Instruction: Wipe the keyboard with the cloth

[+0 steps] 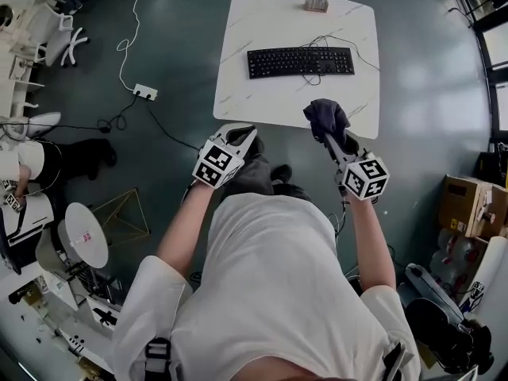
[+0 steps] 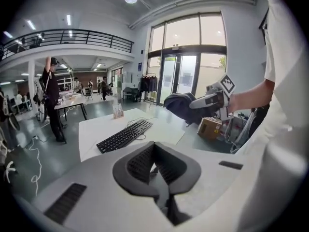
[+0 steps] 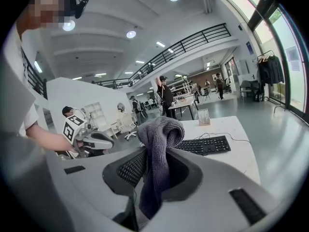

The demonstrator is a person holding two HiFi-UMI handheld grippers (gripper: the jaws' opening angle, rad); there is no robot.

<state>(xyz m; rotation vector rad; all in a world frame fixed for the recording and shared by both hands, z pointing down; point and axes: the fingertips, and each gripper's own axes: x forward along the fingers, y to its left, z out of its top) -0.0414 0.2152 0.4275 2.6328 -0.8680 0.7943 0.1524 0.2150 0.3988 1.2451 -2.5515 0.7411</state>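
A black keyboard [image 1: 300, 61] lies across the middle of a white marble-look table [image 1: 246, 94], its cable looping beside it; it also shows in the left gripper view as the keyboard [image 2: 125, 135] and in the right gripper view as the keyboard [image 3: 205, 144]. My right gripper [image 1: 327, 129] is shut on a dark grey knitted cloth [image 1: 325, 115], which bunches above the jaws and hangs between them as the cloth [image 3: 159, 153], held near the table's front right edge. My left gripper [image 1: 240, 139] is shut and empty at the front left edge; its jaws [image 2: 154, 154] meet with nothing between them.
A small card stand [image 1: 317, 0] sits at the table's far edge. A power strip [image 1: 144, 92] and cables lie on the floor to the left. Cardboard boxes [image 1: 467, 205] stand at the right, desks and a chair at the far left. People stand by distant tables.
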